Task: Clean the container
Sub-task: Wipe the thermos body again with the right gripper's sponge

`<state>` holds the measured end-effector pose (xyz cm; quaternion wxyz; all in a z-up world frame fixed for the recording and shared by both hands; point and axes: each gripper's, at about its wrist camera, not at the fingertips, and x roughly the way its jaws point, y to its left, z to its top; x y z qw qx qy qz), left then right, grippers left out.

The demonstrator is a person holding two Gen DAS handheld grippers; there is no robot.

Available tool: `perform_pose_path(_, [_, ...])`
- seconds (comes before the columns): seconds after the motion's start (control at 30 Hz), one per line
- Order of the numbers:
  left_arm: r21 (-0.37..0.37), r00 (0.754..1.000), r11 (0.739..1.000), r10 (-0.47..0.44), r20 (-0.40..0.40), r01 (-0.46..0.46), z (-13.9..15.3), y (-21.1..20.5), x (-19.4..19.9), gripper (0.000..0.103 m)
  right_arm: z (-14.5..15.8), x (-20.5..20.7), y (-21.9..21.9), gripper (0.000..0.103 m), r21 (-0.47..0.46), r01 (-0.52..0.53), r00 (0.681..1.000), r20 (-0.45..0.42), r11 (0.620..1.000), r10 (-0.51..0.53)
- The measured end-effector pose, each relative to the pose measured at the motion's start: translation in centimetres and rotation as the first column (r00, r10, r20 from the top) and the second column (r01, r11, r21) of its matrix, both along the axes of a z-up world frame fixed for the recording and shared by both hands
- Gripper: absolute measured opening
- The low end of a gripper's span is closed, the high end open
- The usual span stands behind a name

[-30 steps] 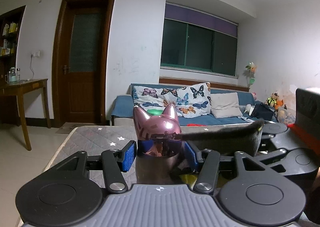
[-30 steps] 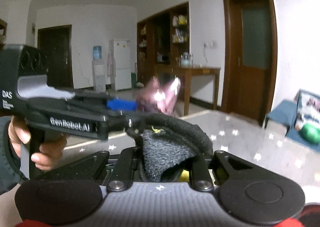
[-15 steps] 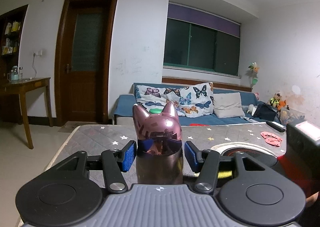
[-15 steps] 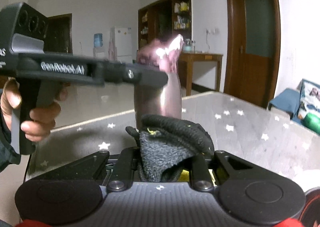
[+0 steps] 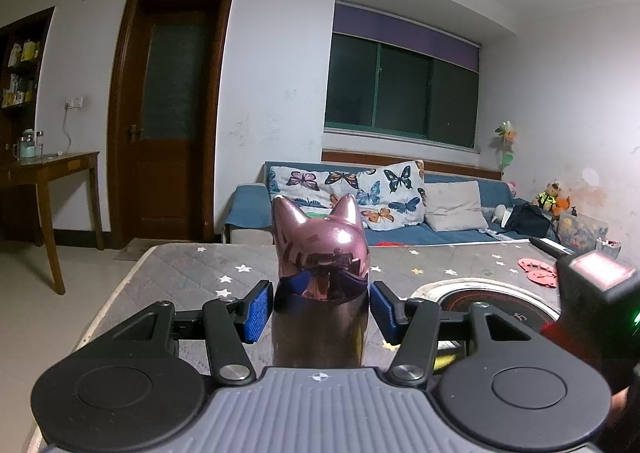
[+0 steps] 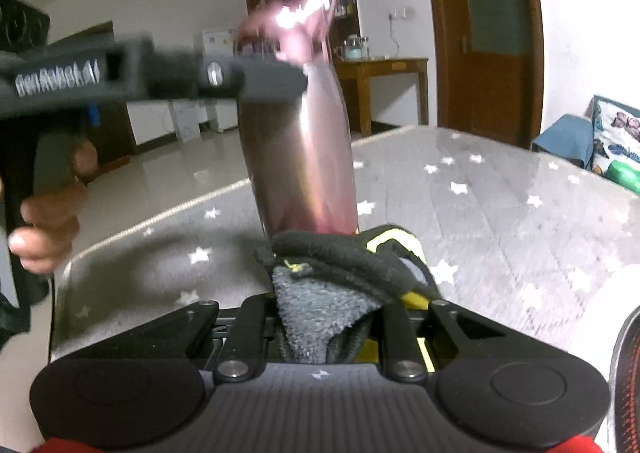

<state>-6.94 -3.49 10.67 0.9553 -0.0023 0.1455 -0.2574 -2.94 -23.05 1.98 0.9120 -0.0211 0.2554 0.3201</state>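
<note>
A shiny pink metal bottle [image 5: 320,265] with a cat-ear lid stands upright between the blue pads [image 5: 256,309] of my left gripper [image 5: 320,309], which is shut on it just below the lid. In the right wrist view the bottle [image 6: 296,157] rises in front of me, with the left gripper [image 6: 256,83] across its neck and a hand [image 6: 48,213] on the handle. My right gripper [image 6: 328,317] is shut on a folded dark grey cloth [image 6: 320,293] with yellow trim. The cloth sits against the bottle's lower body and hides its base.
A grey star-patterned table [image 5: 192,273] lies below. A round black cooktop [image 5: 480,301] is set into it at the right, with red flat pieces [image 5: 536,269] beyond. The right gripper's body [image 5: 596,293] fills the right edge. A blue sofa [image 5: 400,229] stands behind the table.
The right gripper with the cloth has sunk from beside the lid down to the bottle's lower body. The left gripper and bottle have stayed in place.
</note>
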Motion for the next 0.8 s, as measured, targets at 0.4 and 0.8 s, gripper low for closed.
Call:
perform_pose_path(0.4, [-0.005,1.0,1.0,0.006,-0.007,-0.006,-0.1,0.2,0.6,0.057,5.6,-1.2,-0.5,0.018,0.006,-0.023,0.98,0.2,1.0,0.022])
perform_pose_path(0.8, [-0.002,0.999,1.0,0.027,-0.026,-0.027,-0.4,-0.9,1.9,0.078,1.5,0.0,0.0,0.018,-0.01,-0.009,0.998,0.069,1.0,0.009])
